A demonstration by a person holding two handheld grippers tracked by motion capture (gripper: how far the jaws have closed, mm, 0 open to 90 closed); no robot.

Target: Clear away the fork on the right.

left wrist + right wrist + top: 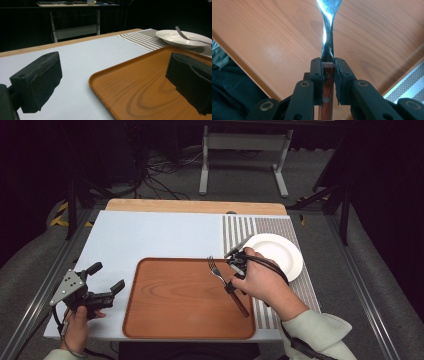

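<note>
Bright, even overhead light on the table [150,235]; dark, dim surroundings.

We've got the fork [223,278] over the right part of the wooden tray [165,305] — a steel head with a reddish-brown riveted wooden handle. In the high view its tines aim at the tray's far edge, the handle back at the near right corner. Up close the handle sits clamped — whether the fork touches the tray we can't tell.
</note>
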